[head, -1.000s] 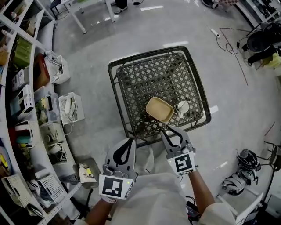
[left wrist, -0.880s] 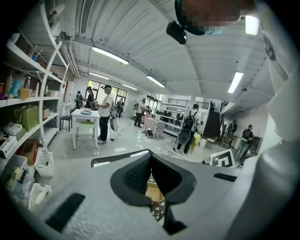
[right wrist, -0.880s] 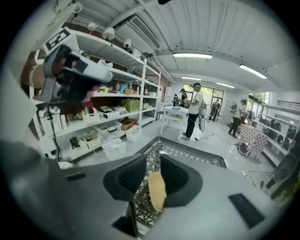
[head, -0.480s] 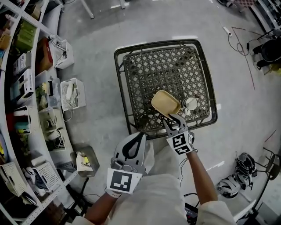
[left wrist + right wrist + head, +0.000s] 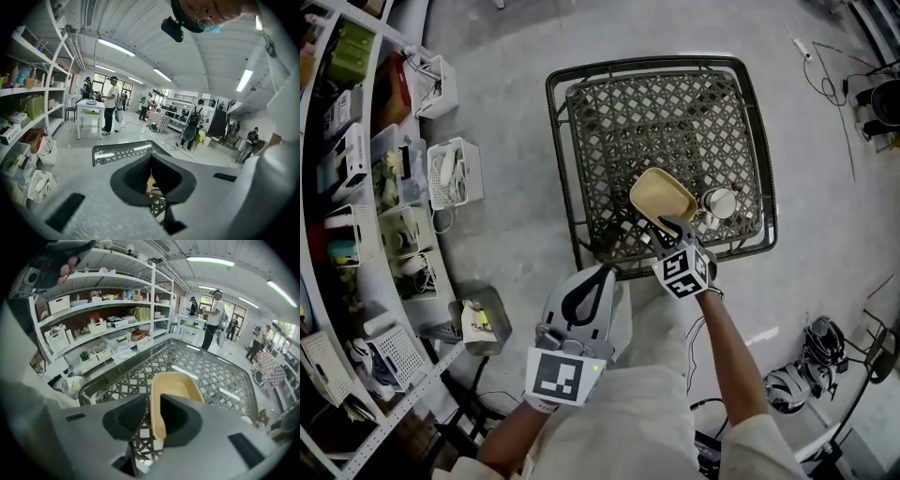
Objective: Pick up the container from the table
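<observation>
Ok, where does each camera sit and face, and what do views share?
Head view: on the head, steeply down at table, container, left hand-held gripper, right hand-held gripper, forearms.
Left gripper view: along its shut jaws, across the room; clothing at right.
Right gripper view: down onto the container, rim between closing jaws.
Shared: all show the table.

One lattice-topped table [image 5: 628,122] bears one tan container [image 5: 662,195] and one small jar [image 5: 719,202] (round, silver-topped). Two white bins [image 5: 474,178] sit on the floor beside one long shelf rack [image 5: 152,310].
</observation>
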Demonstrator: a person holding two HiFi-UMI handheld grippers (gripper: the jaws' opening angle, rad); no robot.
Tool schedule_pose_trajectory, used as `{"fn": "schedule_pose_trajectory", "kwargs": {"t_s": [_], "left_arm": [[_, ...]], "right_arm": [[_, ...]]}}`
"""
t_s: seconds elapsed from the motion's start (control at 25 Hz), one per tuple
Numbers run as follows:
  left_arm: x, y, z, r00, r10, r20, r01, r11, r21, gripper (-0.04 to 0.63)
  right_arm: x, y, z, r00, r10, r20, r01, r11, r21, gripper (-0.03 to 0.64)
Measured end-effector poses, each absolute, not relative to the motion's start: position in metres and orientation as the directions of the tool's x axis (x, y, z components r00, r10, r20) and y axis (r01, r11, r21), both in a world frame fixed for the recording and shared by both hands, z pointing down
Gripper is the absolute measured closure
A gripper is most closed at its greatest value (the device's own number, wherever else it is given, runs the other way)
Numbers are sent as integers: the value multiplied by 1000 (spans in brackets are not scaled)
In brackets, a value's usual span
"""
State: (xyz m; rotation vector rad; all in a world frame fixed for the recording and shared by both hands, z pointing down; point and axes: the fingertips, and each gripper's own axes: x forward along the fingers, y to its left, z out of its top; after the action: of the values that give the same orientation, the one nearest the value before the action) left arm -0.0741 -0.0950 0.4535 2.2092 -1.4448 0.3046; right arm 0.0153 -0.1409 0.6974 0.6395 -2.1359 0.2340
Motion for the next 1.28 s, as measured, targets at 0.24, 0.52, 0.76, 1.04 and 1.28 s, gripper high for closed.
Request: {"fn": "schedule_pose_trajectory", "kwargs": {"t_s": [0.24, 0.52, 0.76, 1.04, 1.28], "left_arm": [[-75, -91, 459, 401, -800, 447, -913, -311, 263, 572], [-82, -88, 464, 373, -806, 460, -924, -277, 264, 572], [-84, -89, 460, 369, -813, 451, -925, -274, 262, 572], [-84, -91, 449, 374, -825, 424, -922, -280, 268, 572], [-86, -93, 432, 386, -837, 388, -917, -301, 264, 572]], "right_arm": [[12, -139, 727, -456, -298, 839, -482, 875, 48, 523], [11, -142, 745, -412, -284, 866, -430, 898, 90, 577], [12, -146, 736, -415, -296, 860, -435, 895, 98, 588], [9, -148, 702, -466, -328, 822, -490, 869, 69, 594], [6, -140, 653, -507, -381, 773, -539, 840, 61, 594]]}}
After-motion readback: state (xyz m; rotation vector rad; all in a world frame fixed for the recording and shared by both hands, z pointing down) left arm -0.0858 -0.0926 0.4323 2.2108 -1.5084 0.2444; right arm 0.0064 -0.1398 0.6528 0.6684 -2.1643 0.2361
